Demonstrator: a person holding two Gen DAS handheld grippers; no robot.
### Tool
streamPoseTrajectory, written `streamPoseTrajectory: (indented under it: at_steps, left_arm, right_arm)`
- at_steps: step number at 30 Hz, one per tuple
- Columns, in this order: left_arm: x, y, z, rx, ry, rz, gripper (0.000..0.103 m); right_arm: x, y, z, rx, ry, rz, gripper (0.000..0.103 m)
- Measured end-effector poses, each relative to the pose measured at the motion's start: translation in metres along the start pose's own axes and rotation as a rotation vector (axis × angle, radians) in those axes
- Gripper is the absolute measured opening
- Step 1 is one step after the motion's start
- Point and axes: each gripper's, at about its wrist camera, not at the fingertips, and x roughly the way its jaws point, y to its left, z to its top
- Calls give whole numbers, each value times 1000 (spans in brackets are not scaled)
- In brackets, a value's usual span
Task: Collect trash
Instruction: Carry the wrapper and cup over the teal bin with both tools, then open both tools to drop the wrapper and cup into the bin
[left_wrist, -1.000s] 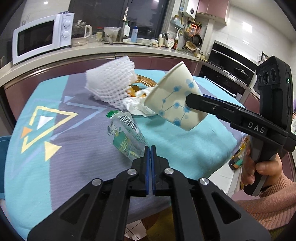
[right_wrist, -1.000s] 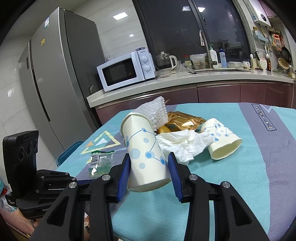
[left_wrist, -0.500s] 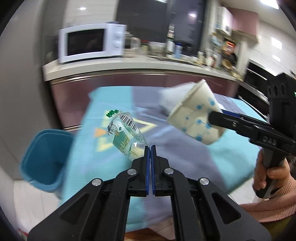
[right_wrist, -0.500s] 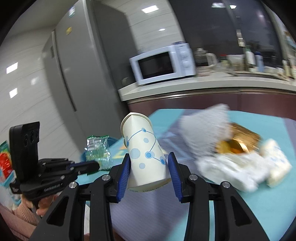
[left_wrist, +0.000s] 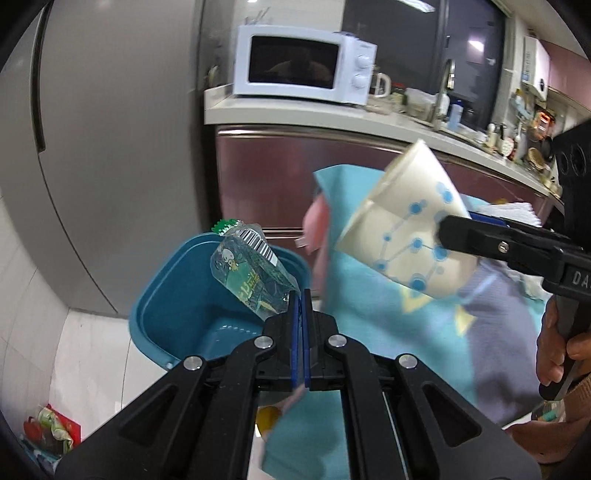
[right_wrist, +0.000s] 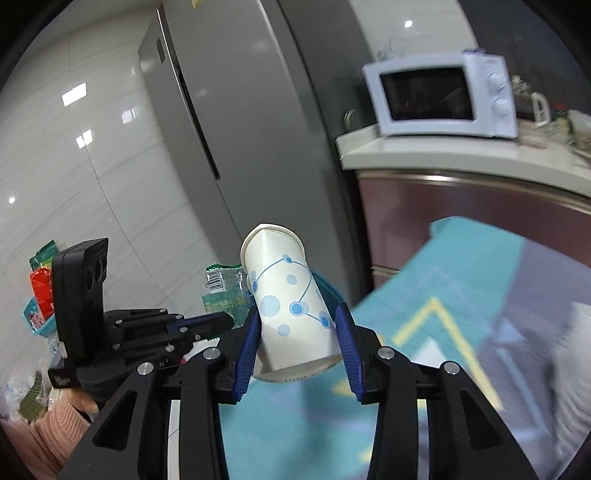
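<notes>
Trash in hand on both sides: left tongs (left_wrist: 301, 306) pinched fully together on the corner of a clear snack wrapper (left_wrist: 251, 273), which hangs out over the blue bin (left_wrist: 177, 295) on the floor by the table (left_wrist: 388, 314); right tongs (right_wrist: 299, 332) clamped partway on a paper cup (right_wrist: 291, 302), tilted, rim end nearest the camera, base pointing away. In the left view the cup sits over the table edge, beside the bin rather than above it. Risks, as I judge them: letting the cup go from here likely lands it on the tablecloth or floor, so it needs carrying over the bin mouth first. The squeeze has the cup wall looking slightly creased; more pressure could crush it and let it slip out. The wrapper is light and held only by a corner, so it may flutter or cling to the pads and miss. The two tongs are close together, so they could bump over the bin.
</notes>
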Motion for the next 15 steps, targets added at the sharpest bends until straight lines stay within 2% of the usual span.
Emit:
streamPoseTrajectory:
  at_steps: [5, 15]
  left_arm:
    - [36, 27, 5, -15, 54, 27, 2]
    - [94, 42, 1, -52, 151, 46, 4]
  right_arm:
    - [58, 2, 14, 35, 96, 21, 39]
    - [136, 3, 19, 90, 273, -5, 40]
